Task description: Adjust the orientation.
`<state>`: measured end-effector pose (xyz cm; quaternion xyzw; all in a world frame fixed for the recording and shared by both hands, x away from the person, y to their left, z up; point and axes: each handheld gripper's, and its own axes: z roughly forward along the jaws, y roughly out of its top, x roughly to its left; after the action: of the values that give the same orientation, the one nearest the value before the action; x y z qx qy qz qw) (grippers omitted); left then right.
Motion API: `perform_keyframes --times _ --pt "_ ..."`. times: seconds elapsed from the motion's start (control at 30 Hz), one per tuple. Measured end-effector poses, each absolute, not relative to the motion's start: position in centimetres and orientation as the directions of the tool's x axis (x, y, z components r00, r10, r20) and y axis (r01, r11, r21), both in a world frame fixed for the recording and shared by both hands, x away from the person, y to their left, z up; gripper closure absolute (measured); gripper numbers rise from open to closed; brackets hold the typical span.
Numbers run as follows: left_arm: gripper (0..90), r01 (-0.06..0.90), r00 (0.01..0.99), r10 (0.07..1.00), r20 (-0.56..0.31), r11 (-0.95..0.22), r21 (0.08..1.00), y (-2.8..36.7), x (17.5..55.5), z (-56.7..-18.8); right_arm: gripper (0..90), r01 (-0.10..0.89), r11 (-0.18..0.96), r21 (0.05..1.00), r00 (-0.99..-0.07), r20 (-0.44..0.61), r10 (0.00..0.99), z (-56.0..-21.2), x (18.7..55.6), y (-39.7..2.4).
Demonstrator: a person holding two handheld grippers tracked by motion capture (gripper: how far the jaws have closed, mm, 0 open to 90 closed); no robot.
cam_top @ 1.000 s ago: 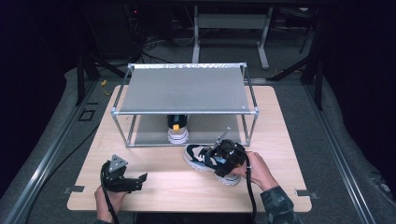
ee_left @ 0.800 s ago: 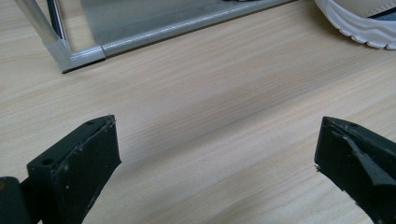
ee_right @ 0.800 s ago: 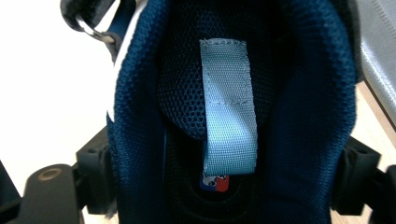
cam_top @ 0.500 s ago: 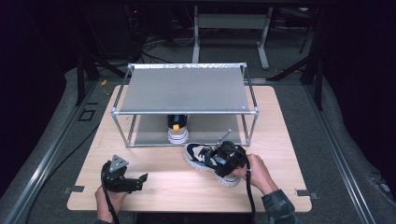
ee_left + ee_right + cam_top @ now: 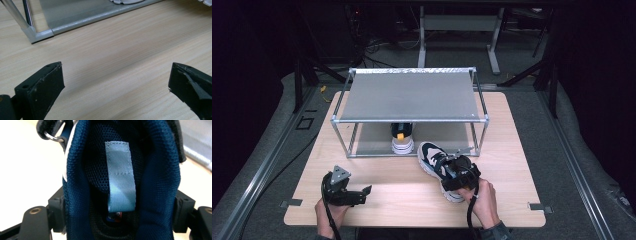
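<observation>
A dark blue and white sneaker lies on the wooden table in front of the rack, toe toward the rack's lower shelf. My right gripper is at its heel end. In the right gripper view the black jaws have just been closing and now press from both sides on the blue padded collar, with a pale blue tongue tag between them. My left gripper rests open at the table's front left, its jaws wide apart over bare wood.
A metal-framed rack with a grey top shelf stands mid-table. A second sneaker sits on its lower shelf, heel toward me. The rack's front left corner post is just ahead of the left gripper. Dark floor surrounds the table.
The right gripper and the sneaker have shifted slightly, with the toe now nearer the rack. The left gripper has stayed where it was.
</observation>
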<state>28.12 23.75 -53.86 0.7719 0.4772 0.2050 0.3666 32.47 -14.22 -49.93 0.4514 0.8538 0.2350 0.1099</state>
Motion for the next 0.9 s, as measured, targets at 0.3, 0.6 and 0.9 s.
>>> perform_keyframes --times 0.3,0.6,0.9 --pt "0.0 0.588 0.458 0.889 -0.033 -0.274 0.761 23.8 28.1 -53.9 19.2 0.763 0.422 0.49 -0.498 0.028 0.867 -51.2 31.7 -13.9" --pt "0.0 0.592 0.455 0.89 -0.038 -0.27 0.76 23.8 28.1 -53.8 6.4 0.686 0.427 0.589 -0.553 0.041 0.832 -51.4 31.0 -15.3" --pt "0.0 0.592 0.442 0.896 -0.031 -0.266 0.761 24.4 27.8 -53.5 5.3 0.637 0.407 0.654 -0.566 0.038 0.824 -52.5 30.2 -16.2"
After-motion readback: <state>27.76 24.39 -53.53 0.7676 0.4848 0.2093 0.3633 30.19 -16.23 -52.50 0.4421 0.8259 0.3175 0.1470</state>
